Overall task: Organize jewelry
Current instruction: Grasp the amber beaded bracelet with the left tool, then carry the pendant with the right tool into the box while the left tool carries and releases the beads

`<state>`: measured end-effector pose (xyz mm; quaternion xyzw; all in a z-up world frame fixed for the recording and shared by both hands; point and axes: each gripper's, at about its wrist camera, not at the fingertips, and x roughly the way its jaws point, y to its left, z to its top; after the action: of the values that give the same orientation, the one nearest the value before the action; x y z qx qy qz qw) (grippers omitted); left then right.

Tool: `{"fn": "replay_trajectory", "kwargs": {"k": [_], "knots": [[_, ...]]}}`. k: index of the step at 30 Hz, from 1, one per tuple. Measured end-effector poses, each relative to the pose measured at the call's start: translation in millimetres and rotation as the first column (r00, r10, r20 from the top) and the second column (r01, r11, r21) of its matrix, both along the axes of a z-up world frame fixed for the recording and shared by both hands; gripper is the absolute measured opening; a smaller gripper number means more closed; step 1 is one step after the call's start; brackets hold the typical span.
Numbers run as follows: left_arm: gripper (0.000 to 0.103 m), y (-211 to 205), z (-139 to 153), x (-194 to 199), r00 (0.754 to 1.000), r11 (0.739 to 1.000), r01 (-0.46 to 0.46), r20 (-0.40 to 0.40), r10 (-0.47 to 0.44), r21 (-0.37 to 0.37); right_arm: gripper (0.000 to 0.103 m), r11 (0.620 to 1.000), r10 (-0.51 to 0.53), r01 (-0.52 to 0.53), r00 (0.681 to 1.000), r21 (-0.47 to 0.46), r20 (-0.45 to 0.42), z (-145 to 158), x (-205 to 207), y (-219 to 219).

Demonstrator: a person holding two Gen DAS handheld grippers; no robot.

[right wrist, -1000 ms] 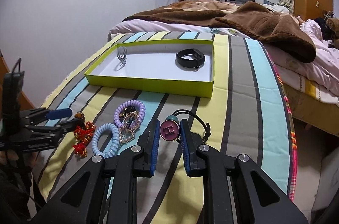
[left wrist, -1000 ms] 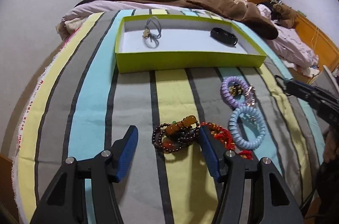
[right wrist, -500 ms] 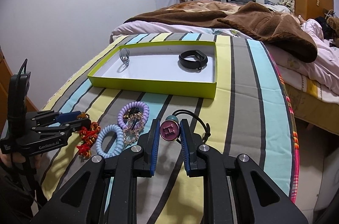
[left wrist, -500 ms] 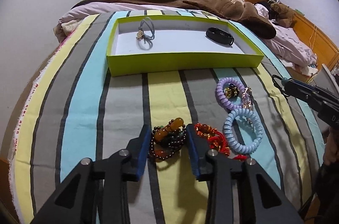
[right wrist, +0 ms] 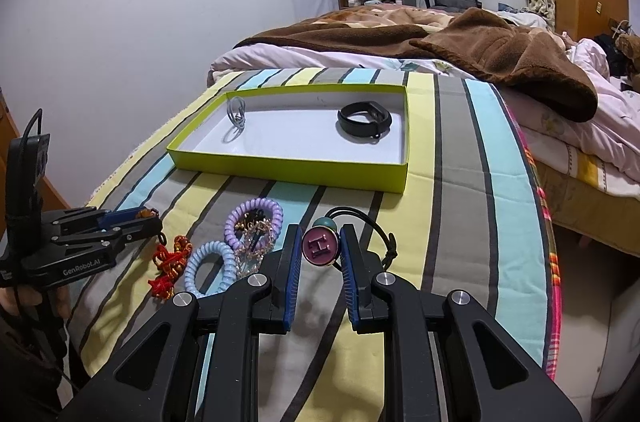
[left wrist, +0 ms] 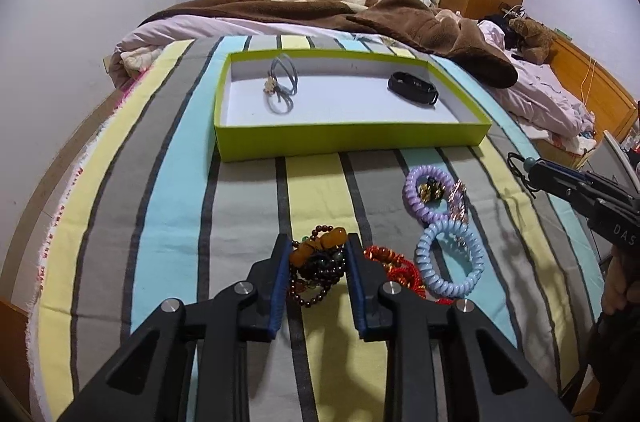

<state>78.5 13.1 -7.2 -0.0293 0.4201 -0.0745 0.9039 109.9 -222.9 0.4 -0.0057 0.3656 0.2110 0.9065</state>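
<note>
My left gripper (left wrist: 318, 242) is closing on a bunch of brown and amber bead bracelets (left wrist: 318, 264) lying on the striped bedspread; both blue pads touch the beads. My right gripper (right wrist: 320, 234) is shut on a round pink charm with an H (right wrist: 320, 245), which hangs on a black hair cord (right wrist: 376, 226). Beside the beads lie a red knotted bracelet (left wrist: 396, 264), a blue coil tie (left wrist: 448, 258) and a purple coil tie (left wrist: 416, 198). Beyond them stands a lime-green box (left wrist: 348, 138) holding a grey hair tie (left wrist: 282, 86) and a black wristband (left wrist: 414, 88).
A brown blanket (left wrist: 400, 18) is heaped on the bed behind the box. The bedspread drops off at its left edge (left wrist: 52, 214) and on the right toward the floor (right wrist: 580, 262). A hand holds the right gripper's handle (left wrist: 624, 286).
The left gripper's jaws have gone from wide apart to closed around the bead bunch, and the gripper edged forward over it. The right gripper has kept still with the charm.
</note>
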Motion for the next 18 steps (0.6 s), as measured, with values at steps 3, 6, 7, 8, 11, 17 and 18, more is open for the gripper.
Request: {"fn": "replay_trajectory", "kwargs": {"k": [3, 6, 7, 8, 11, 17, 18], "knots": [[0.028, 2, 8, 2, 1.0, 1.0, -0.001, 0.017, 0.001, -0.004, 0.02, 1.0, -0.001, 0.001, 1.0, -0.001, 0.014, 7, 2, 1], [0.028, 5, 17, 7, 0.999, 1.0, -0.006, 0.033, 0.006, -0.008, 0.02, 1.0, 0.001, -0.001, 1.0, -0.001, 0.03, 15, 6, 3], [0.028, 6, 20, 9, 0.999, 1.0, -0.009, 0.039, 0.009, -0.009, 0.02, 1.0, 0.003, -0.003, 0.999, -0.004, 0.04, 19, 8, 4], [0.028, 8, 23, 12, 0.999, 1.0, -0.011, 0.046, 0.012, -0.013, 0.02, 1.0, 0.007, -0.007, 0.999, -0.006, 0.046, 23, 10, 6], [0.028, 10, 31, 22, 0.998, 1.0, -0.016, 0.063, 0.017, -0.014, 0.02, 1.0, 0.021, -0.02, 0.998, -0.017, 0.064, 31, 18, 12], [0.028, 11, 38, 49, 0.998, 1.0, -0.01, 0.07, 0.011, -0.01, 0.02, 0.999, 0.039, -0.037, 0.997, -0.035, 0.069, 41, 57, 27], [0.028, 12, 38, 55, 0.998, 1.0, -0.011, 0.068, 0.012, -0.01, 0.02, 0.998, 0.043, -0.04, 0.997, -0.041, 0.063, 40, 65, 30]]}}
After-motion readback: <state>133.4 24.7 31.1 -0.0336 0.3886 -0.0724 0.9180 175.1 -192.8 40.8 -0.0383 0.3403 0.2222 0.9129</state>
